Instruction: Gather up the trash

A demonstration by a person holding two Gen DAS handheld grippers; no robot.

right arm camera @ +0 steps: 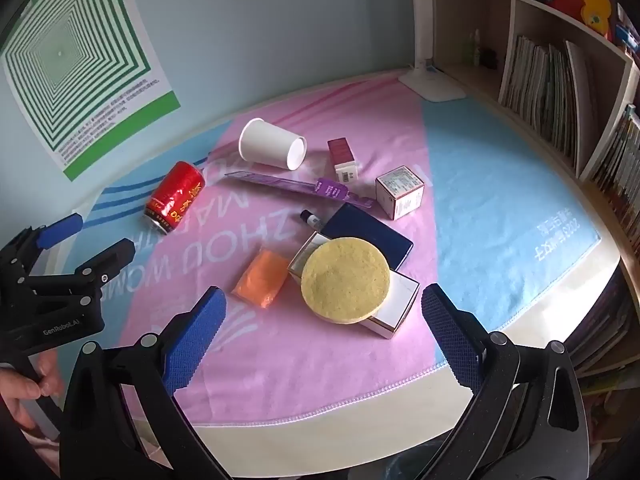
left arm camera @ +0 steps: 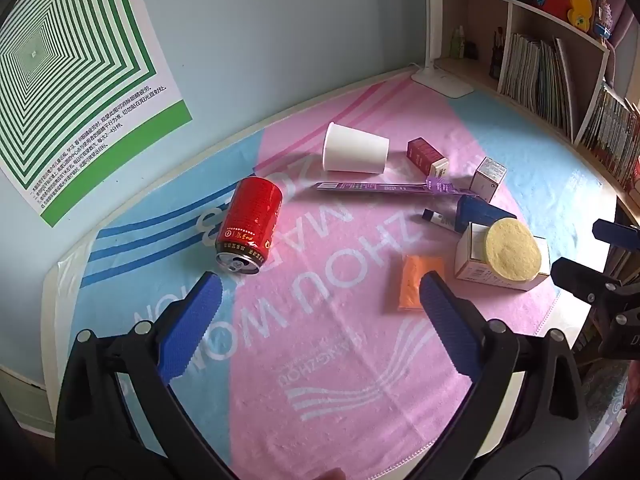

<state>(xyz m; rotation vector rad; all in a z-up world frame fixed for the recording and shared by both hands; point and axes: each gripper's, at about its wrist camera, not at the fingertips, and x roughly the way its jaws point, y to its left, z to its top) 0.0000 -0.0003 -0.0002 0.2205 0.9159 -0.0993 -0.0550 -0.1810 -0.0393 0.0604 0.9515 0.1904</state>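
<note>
Trash lies scattered on a pink and blue towel (left arm camera: 328, 360). A red can (left arm camera: 250, 224) (right arm camera: 175, 202) lies on its side at the left. A white paper cup (left arm camera: 354, 148) (right arm camera: 272, 149) lies tipped over behind it. An orange packet (left arm camera: 416, 286) (right arm camera: 262, 278) rests near a round yellow sponge (left arm camera: 512, 250) (right arm camera: 345, 280), which sits on a white box (right arm camera: 394, 308). My left gripper (left arm camera: 320, 292) hangs open above the towel, with the can just beyond its left finger. My right gripper (right arm camera: 323, 306) stands open with nothing between its pads, over the sponge.
A long purple strip (right arm camera: 300, 186), a red-and-white box (right arm camera: 342, 158), a small white cube box (right arm camera: 400, 192), a dark blue box (right arm camera: 372, 236) and a small tube (right arm camera: 312, 218) lie mid-towel. A lamp base (right arm camera: 434, 86) and a bookshelf (right arm camera: 552, 80) stand at the back right.
</note>
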